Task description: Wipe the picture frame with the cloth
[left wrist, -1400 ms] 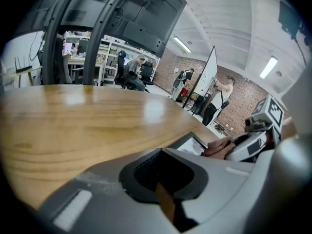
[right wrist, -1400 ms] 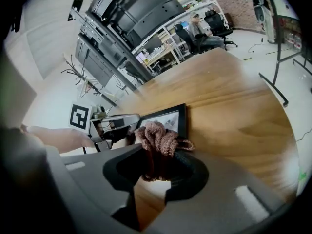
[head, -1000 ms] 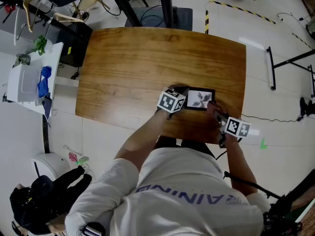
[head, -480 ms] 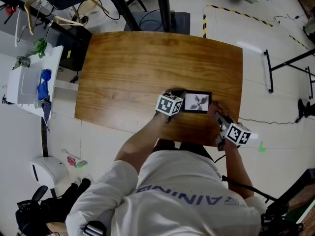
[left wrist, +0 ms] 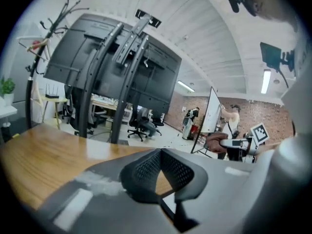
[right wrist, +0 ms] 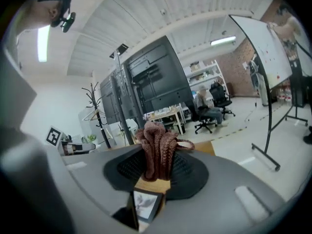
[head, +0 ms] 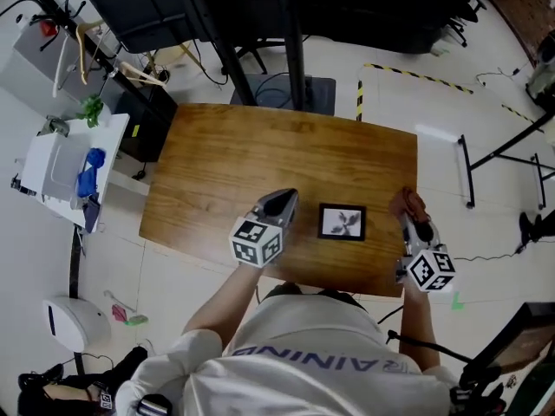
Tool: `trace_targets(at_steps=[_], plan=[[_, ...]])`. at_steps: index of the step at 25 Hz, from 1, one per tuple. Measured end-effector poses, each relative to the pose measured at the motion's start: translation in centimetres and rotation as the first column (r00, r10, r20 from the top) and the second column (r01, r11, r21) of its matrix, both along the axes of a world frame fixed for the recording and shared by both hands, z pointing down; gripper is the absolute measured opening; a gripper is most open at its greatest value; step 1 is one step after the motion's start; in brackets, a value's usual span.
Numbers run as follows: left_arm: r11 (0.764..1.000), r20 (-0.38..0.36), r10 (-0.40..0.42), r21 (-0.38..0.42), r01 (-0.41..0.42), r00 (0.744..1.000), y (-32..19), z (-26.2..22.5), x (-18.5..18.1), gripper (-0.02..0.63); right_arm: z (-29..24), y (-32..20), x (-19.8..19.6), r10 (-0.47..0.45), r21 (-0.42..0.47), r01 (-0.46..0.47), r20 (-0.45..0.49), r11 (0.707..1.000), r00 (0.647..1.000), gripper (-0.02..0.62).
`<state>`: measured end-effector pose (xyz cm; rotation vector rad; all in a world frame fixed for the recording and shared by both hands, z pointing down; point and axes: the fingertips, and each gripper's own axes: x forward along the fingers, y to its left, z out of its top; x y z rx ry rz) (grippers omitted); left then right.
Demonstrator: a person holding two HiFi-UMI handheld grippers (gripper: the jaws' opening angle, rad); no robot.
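Picture frame (head: pixel 342 223): lies flat, face up, on the wooden table (head: pixel 260 154), near the front edge, between the two grippers and touching neither.
Frame, hidden parts: the right gripper view shows only one corner (right wrist: pixel 145 204) through the gap under the jaws; the gripper body cuts off the rest.
Frame print: too small to read. A dark sprig or flower shape on a pale grey ground is all I can make out.
Frame look: thin black border, small, rectangular, long sides roughly parallel to the table front.
Cloth (head: pixel 409 203): in the head view just a small brown bunch at the right gripper's tip, near the table's right edge. The right gripper view shows it (right wrist: pixel 156 150) better: knitted, brown, folded into upright ridges.
Left gripper (head: pixel 284 199): just left of the frame. Jaws closed tip to tip (left wrist: pixel 161 152) with nothing between them, only a sliver of table showing through behind the tips.
Right gripper (head: pixel 409 219): well right of the frame, jaws clamped on the cloth (right wrist: pixel 156 165).
Table front edge: partly covered by the person's arms and torso.
Count: 1 frame, 1 cloth, 2 grippers, 1 table.
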<state>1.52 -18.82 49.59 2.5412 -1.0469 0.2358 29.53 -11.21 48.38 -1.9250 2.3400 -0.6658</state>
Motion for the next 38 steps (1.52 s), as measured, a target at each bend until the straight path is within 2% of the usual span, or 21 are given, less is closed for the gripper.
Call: trace_targets(at_steps=[3, 6, 15, 31, 38], plan=[[0.995, -0.021, -0.063, 0.076, 0.064, 0.998, -1.0, -3.3, -1.8, 0.006, -4.4, -0.8, 1.4, 0.027, 0.1, -0.022, -0.049, 0.995, 0.998, 0.117], [0.985, -0.035, -0.082, 0.146, 0.086, 0.996, -1.2, -6.2, -2.6, 0.006, -7.6, -1.3, 1.8, 0.038, 0.16, -0.028, -0.056, 0.987, 0.998, 0.117], [0.959, -0.107, -0.084, 0.262, 0.11, 0.991, -0.6, -10.8, -2.5, 0.006, -10.7, -1.2, 0.3, 0.011, 0.219, 0.007, -0.082, 0.976, 0.997, 0.114], [0.966, -0.115, -0.06, 0.243, 0.087, 0.992, -0.3, -10.5, -1.5, 0.006, -11.3, -0.3, 0.3, 0.018, 0.228, 0.006, -0.102, 0.974, 0.995, 0.11], [0.965, -0.094, -0.057, 0.25, 0.079, 0.994, -0.4, -10.8, -1.3, 0.006, -11.5, -0.3, 0.0, 0.019, 0.239, 0.003, -0.091, 0.971, 0.996, 0.11]])
